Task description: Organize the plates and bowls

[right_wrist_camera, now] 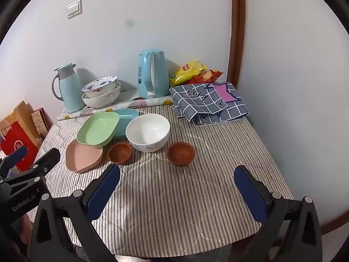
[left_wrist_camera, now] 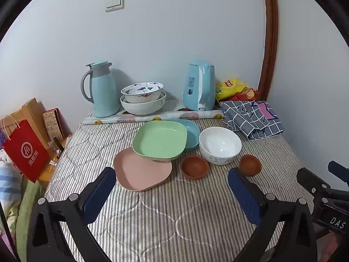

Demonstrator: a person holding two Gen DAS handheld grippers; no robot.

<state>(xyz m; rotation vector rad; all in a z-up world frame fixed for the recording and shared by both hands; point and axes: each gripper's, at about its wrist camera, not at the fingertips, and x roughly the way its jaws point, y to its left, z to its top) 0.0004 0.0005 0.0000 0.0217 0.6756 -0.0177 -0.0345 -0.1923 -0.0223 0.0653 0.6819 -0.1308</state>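
Note:
On the striped tablecloth [left_wrist_camera: 165,214] lie three overlapping plates: pink [left_wrist_camera: 141,170] [right_wrist_camera: 84,156] in front, green [left_wrist_camera: 160,139] [right_wrist_camera: 98,128] on it, blue [left_wrist_camera: 193,132] [right_wrist_camera: 126,118] behind. A white bowl [left_wrist_camera: 220,145] [right_wrist_camera: 148,132] stands to their right, with a small brown bowl [left_wrist_camera: 194,167] [right_wrist_camera: 120,152] in front and another [left_wrist_camera: 250,164] [right_wrist_camera: 180,153] further right. Two stacked patterned bowls [left_wrist_camera: 142,100] [right_wrist_camera: 101,93] sit at the back. My left gripper [left_wrist_camera: 172,181] is open and empty before the plates. My right gripper [right_wrist_camera: 177,179] is open and empty before the brown bowls.
At the back stand a blue thermos jug [left_wrist_camera: 102,89] [right_wrist_camera: 67,87], a blue kettle [left_wrist_camera: 199,86] [right_wrist_camera: 152,76], snack bags [left_wrist_camera: 234,89] [right_wrist_camera: 194,73], a paper roll [left_wrist_camera: 152,116] and a folded checked cloth [left_wrist_camera: 253,118] [right_wrist_camera: 207,103]. Paper bags [left_wrist_camera: 24,148] stand off the left edge.

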